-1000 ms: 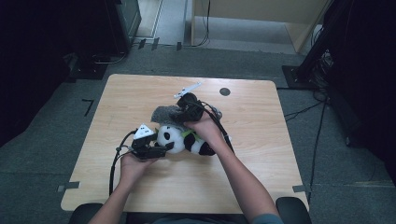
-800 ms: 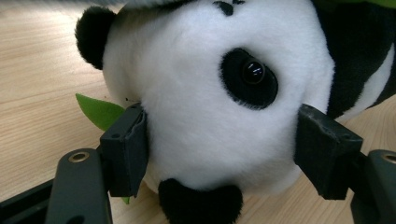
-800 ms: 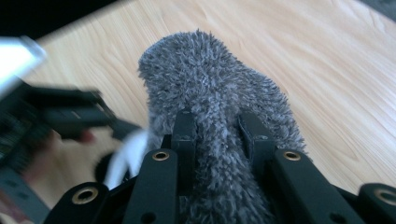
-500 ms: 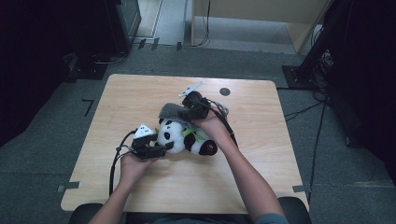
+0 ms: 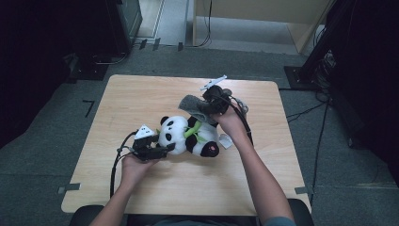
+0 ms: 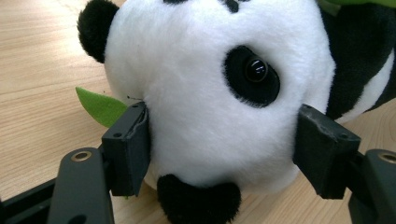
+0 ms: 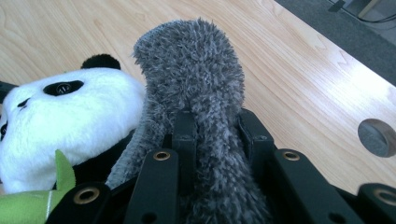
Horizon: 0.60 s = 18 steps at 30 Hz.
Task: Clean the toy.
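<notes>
The high view looks forward and down from above the person's side, taking in the whole table (image 5: 141, 94) and the floor beyond. The left gripper view sits low, just above the tabletop, very near the panda (image 6: 210, 93), facing its head between its own jaws. The right gripper view looks down along its jaws at the grey cloth (image 7: 196, 70), with the table's far right part behind. All three views share the panda (image 5: 188, 136) and the wooden tabletop.

Seen from above: left gripper (image 5: 162, 149) clamped on panda plush (image 5: 188, 136) head, right gripper (image 5: 207, 107) pinching grey cloth (image 5: 195, 106) above wooden table (image 5: 141, 99)
</notes>
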Each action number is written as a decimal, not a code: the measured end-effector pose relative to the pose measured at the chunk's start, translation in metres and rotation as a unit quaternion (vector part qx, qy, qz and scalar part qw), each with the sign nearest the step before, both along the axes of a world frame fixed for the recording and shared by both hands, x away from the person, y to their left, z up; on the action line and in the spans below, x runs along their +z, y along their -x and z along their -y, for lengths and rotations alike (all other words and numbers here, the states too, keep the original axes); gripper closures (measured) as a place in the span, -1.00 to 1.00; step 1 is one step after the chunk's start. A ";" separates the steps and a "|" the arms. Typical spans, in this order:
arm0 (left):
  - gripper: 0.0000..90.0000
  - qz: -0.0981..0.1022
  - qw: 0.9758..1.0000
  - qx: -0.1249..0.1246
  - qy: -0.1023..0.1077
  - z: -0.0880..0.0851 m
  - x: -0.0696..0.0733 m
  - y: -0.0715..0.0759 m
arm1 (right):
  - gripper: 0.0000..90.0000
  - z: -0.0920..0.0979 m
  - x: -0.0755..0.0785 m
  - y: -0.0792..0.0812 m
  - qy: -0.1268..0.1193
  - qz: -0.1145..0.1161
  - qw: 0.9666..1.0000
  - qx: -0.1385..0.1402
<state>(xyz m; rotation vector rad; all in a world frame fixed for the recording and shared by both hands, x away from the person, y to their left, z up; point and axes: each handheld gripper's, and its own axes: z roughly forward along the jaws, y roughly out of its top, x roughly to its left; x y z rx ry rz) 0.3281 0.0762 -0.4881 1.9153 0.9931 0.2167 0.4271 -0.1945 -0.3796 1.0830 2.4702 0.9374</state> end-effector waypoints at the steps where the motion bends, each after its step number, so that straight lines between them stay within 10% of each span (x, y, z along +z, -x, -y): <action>1: -0.41 0.000 1.000 -0.001 0.000 0.000 0.000 0.000 | 0.62 0.000 0.001 0.000 -0.002 0.001 1.000 0.000; 18: -0.47 0.009 1.000 -0.003 -0.003 0.000 0.000 0.001 | 0.63 -0.067 0.017 0.008 -0.052 0.006 0.996 0.074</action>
